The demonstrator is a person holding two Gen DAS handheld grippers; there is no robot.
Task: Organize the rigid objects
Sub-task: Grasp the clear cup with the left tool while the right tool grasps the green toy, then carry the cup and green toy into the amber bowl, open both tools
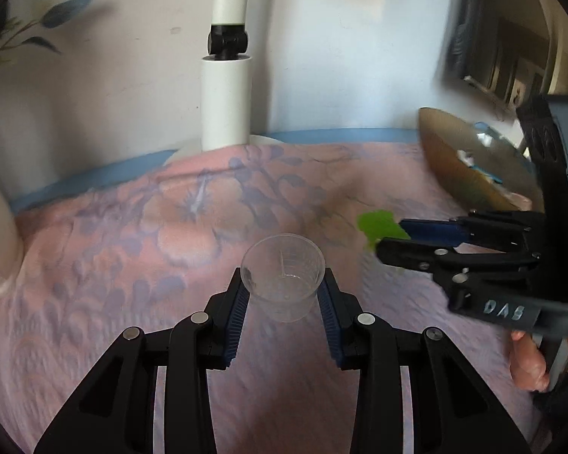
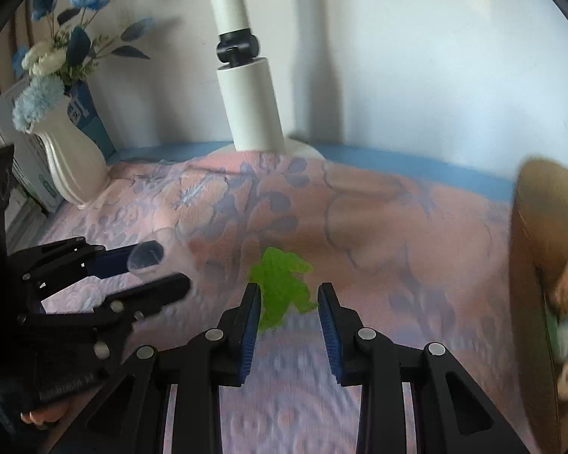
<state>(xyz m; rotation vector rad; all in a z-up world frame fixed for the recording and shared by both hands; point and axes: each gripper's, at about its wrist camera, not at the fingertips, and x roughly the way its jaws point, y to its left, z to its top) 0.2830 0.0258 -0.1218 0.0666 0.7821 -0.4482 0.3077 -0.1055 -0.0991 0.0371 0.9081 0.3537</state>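
Note:
My left gripper point(image 1: 283, 283) is shut on a small clear plastic cup point(image 1: 283, 279), held upright between the blue pads above the pink flowered cloth point(image 1: 132, 265). The cup also shows in the right wrist view point(image 2: 144, 259). A green toy figure point(image 2: 282, 287) sits between the fingers of my right gripper point(image 2: 288, 295); its jaws stand apart around the toy and I cannot tell whether the pads touch it. In the left wrist view the right gripper point(image 1: 388, 234) comes in from the right with the green toy point(image 1: 378, 227) at its tips.
A brown cardboard box point(image 2: 530, 234) with several small items stands at the right, also in the left wrist view point(image 1: 458, 162). A white lamp post point(image 2: 246, 106) stands at the back. A white vase point(image 2: 72, 159) with blue flowers and books sit at the back left.

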